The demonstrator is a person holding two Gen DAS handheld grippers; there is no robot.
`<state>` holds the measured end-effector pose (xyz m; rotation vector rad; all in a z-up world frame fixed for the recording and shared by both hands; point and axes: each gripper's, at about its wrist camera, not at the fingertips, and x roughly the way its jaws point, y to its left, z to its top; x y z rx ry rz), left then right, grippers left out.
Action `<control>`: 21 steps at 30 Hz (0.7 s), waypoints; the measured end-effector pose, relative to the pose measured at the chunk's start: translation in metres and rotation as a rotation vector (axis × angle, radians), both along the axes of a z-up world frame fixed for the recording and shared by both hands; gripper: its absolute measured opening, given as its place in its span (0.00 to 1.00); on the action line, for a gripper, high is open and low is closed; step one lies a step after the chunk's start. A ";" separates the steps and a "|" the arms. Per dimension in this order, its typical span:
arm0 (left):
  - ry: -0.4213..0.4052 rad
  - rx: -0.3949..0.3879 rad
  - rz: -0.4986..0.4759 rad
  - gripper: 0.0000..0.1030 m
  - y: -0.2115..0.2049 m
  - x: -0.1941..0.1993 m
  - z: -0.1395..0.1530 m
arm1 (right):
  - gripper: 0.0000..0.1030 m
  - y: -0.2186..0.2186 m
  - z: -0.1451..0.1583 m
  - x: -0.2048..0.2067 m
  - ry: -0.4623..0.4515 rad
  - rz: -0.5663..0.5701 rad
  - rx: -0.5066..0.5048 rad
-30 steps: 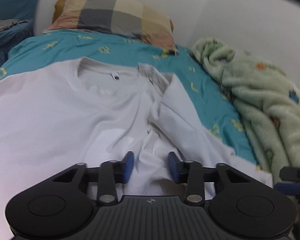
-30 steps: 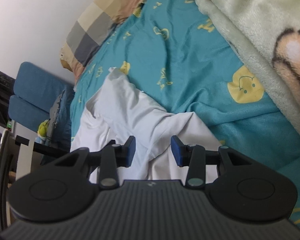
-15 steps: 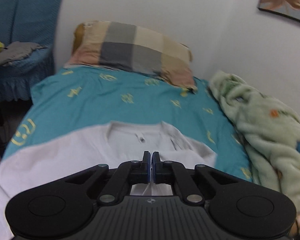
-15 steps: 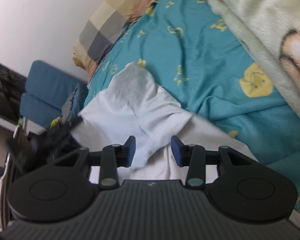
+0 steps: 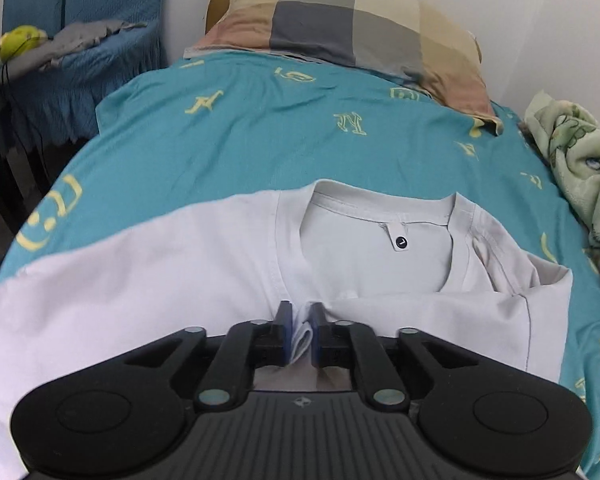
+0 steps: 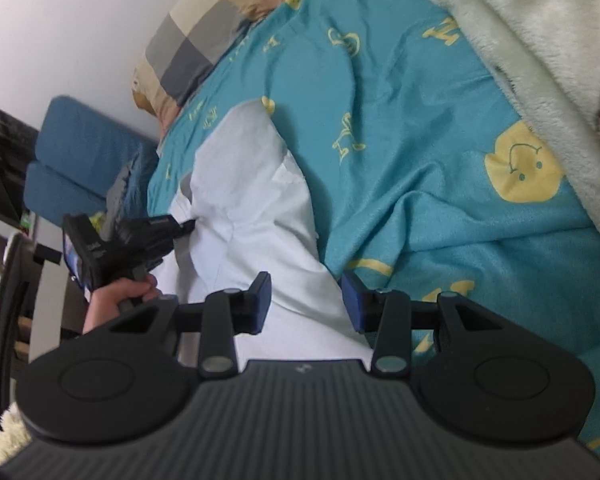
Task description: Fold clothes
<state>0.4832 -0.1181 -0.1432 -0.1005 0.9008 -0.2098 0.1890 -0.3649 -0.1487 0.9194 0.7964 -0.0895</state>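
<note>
At the far left of the left wrist view a blue chair [image 5: 80, 40] stands beside the bed [image 5: 240, 128], whose teal sheet carries yellow letters. A checked pillow [image 5: 340, 24] lies at its head. The white T-shirt [image 5: 140, 280] is spread across the near part of the bed, collar and label facing up, its right side folded in over the body. The left claw [image 5: 300, 336] sits low over the shirt, aimed toward the pillow, its blue pads nearly together with a bunched fold of white cloth pinched between them. A green fleece blanket [image 5: 580, 168] is heaped along the bed's right edge.

In the right wrist view the left hand [image 6: 120, 296] grips that tool's handle, at the shirt's left edge. The right claw [image 6: 306, 300] hovers tilted over the shirt's near edge, jaws wide apart, holding nothing.
</note>
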 end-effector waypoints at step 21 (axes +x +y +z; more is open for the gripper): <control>-0.094 -0.296 -0.246 0.45 -0.036 -0.362 0.088 | 0.41 -0.023 0.122 -0.101 -0.282 0.017 -0.201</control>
